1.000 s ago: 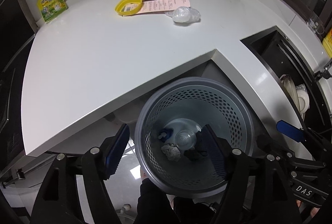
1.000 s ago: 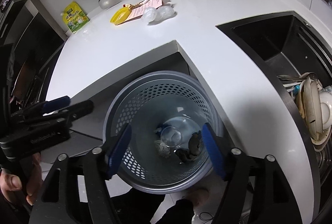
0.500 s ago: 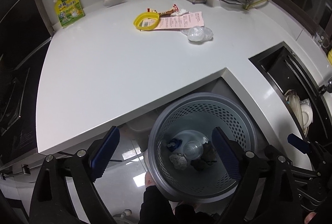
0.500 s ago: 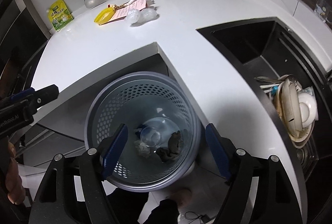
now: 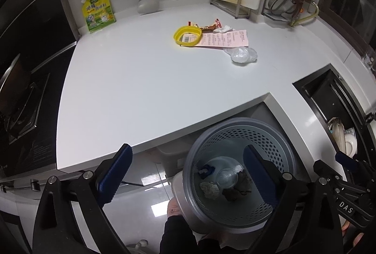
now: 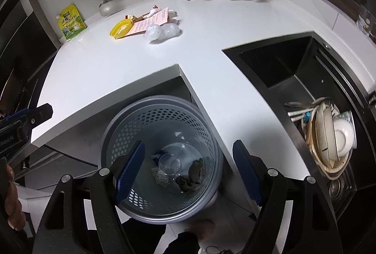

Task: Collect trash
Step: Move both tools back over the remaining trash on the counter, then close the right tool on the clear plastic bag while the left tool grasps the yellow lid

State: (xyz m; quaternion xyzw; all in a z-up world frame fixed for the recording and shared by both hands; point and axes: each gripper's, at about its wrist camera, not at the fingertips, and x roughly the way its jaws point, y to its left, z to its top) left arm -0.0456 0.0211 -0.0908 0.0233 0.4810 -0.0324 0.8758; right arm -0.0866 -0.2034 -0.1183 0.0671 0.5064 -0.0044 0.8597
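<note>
White L-shaped counter (image 5: 145,80) (image 6: 98,58) fills both views, black sink (image 6: 289,65) cut into its right side with dishes (image 6: 333,134) stacked at the near end. Grey perforated trash bin (image 5: 237,127) (image 6: 150,105) stands on the floor in the counter's inner corner, directly below both tongs. Inside it: clear plastic cup (image 5: 227,178) (image 6: 169,163), crumpled paper wad (image 5: 209,188) (image 6: 161,176), dark crumpled scrap (image 5: 242,185) (image 6: 193,174), small blue piece (image 5: 206,169).

Remaining trash sits in a cluster at the far side of the counter, well apart from both tongs: pink receipt (image 5: 224,38) (image 6: 150,21), yellow lid (image 5: 187,35) (image 6: 121,28) touching its left end, clear plastic wrap ball (image 5: 240,54) (image 6: 162,31) just beside its near edge, snack wrapper (image 5: 209,27) (image 6: 143,15) and white tissue (image 5: 224,29) behind it. Green-yellow pouch (image 5: 98,10) (image 6: 70,22) leans at the back wall, left.

Left tongs (image 5: 188,175) spread wide, nothing between them, blue pads over bin and floor. Right tongs (image 6: 188,171) spread wide too, empty, framing the bin.
</note>
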